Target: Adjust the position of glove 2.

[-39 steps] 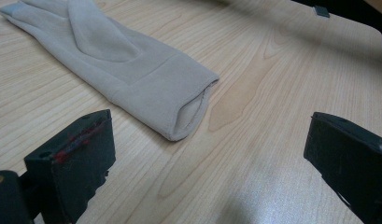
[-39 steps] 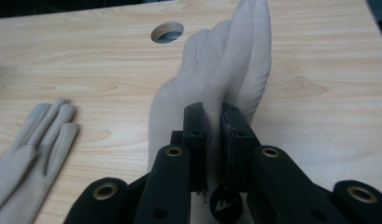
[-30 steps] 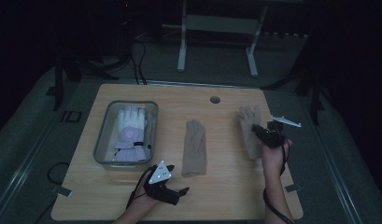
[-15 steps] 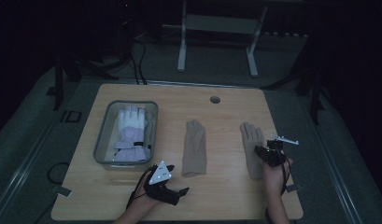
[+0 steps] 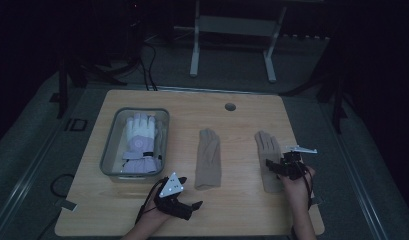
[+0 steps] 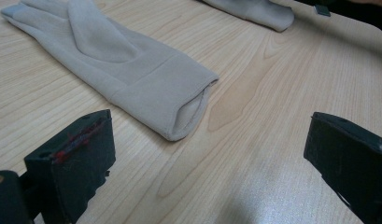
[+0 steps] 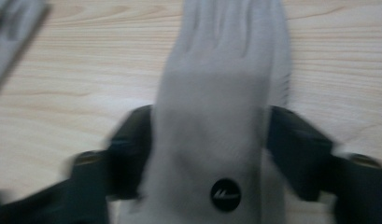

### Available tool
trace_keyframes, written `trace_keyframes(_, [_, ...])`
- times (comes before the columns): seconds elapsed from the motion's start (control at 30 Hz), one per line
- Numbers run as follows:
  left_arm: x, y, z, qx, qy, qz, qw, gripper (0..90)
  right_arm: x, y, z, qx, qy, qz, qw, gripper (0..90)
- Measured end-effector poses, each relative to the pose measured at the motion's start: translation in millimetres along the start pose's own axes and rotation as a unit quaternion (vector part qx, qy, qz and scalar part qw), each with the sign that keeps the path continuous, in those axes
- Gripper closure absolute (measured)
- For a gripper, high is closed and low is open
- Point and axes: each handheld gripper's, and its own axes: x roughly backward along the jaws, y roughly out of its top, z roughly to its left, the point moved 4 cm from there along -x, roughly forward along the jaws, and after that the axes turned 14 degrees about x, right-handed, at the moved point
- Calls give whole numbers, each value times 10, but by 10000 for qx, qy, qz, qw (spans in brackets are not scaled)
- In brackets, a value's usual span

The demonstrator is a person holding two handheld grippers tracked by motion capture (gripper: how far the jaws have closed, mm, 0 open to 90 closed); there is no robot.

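- My right hand-held gripper (image 5: pixel 278 167) has just been opening; its jaws now stand apart on either side of the right beige glove (image 7: pixel 221 116), which lies flat on the counter (image 5: pixel 242 210).
- I judge the set-down is finishing; next I must lift clear without snagging fabric.
- My left hand-held gripper (image 6: pixel 207 154) rests wide apart near the middle glove (image 6: pixel 118 70).

Right claw (image 5: pixel 273 166) came nearer and lower with the right beige glove (image 5: pixel 268 150), laid it flat on the worktop (image 5: pixel 242 210), jaws just opened astride it
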Motion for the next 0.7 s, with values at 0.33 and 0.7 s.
trace_keyframes(0.33, [-3,1,2,16,2,16,10000,24,166,103,-71,935,688,-211,9930,183])
trace_keyframes(0.7, [-2,0,-1,-1,4,9,10000,24,98,113,-40,1426,762,-338,9863,314])
